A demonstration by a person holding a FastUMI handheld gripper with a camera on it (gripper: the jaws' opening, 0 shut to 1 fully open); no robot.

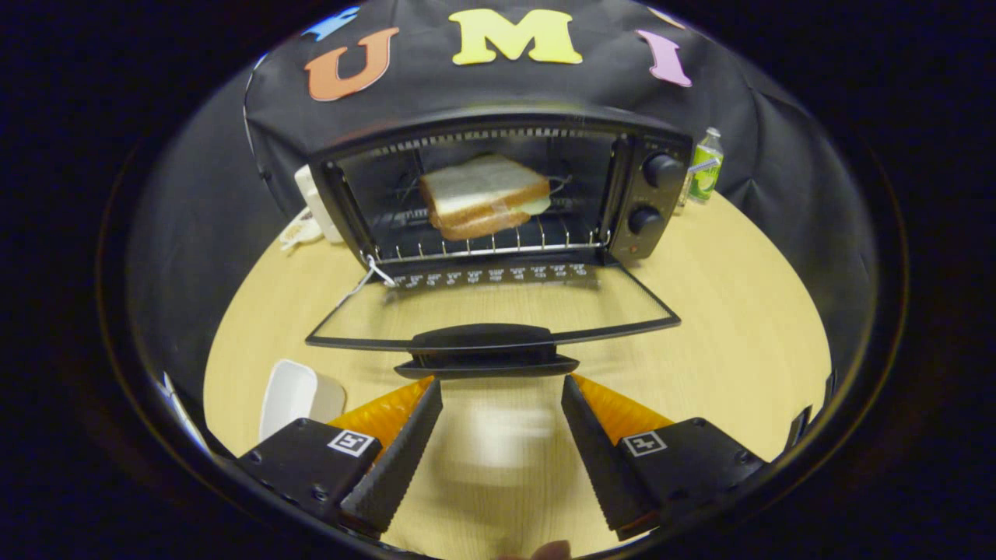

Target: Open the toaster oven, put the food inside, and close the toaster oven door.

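Tabletop (pixel 739 311): pale wood, filling the middle and lower frame.
Toaster oven (pixel 498 194): upper centre, set on the tabletop, its two knobs on the right side.
Oven door (pixel 490 315): folded down flat toward the camera, its handle just ahead of the fingertips.
Jaws (pixel 502 389): lower centre, spread wide apart, grasping nothing.
Sandwich (pixel 484 196): on the wire rack inside the oven.
White dish (pixel 292 397): lower left, beside the left finger.
Green bottle (pixel 706 165): upper right, behind the oven.
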